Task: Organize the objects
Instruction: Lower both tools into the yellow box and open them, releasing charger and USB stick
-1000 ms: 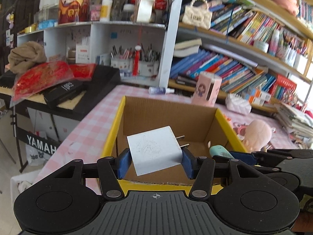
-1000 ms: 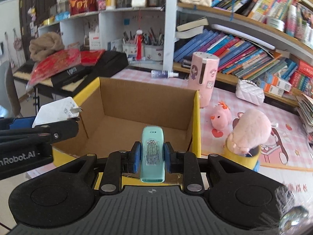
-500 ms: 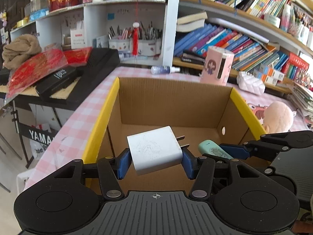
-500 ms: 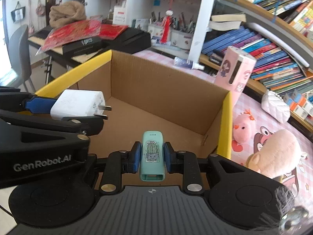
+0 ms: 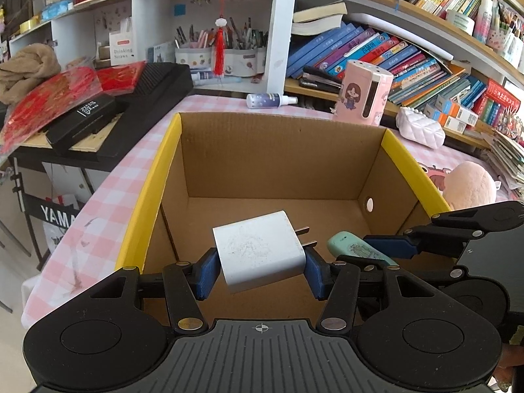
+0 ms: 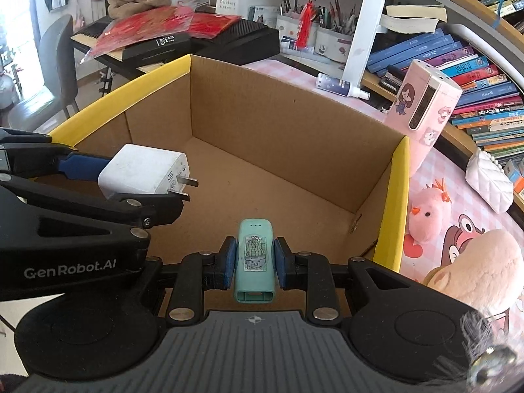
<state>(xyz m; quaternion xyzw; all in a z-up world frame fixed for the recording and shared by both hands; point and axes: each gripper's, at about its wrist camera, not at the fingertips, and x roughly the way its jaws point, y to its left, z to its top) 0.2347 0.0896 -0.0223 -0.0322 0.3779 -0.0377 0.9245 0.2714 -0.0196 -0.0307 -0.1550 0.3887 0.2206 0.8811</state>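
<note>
While both grippers hang over the cardboard box (image 5: 281, 150), the left gripper (image 5: 260, 270) clamps the white charger (image 5: 258, 250), prongs at 3 o'clock; the right gripper (image 6: 252, 263) clamps the mint case (image 6: 253, 258), its long axis toward 12 o'clock.

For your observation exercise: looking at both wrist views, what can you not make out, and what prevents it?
- Cardboard box: near floor hidden by the left gripper body, left wrist view.
- White charger: underside hidden, both views.
- Teal case: contents unseen, right wrist view.
- Book titles: too small.
</note>
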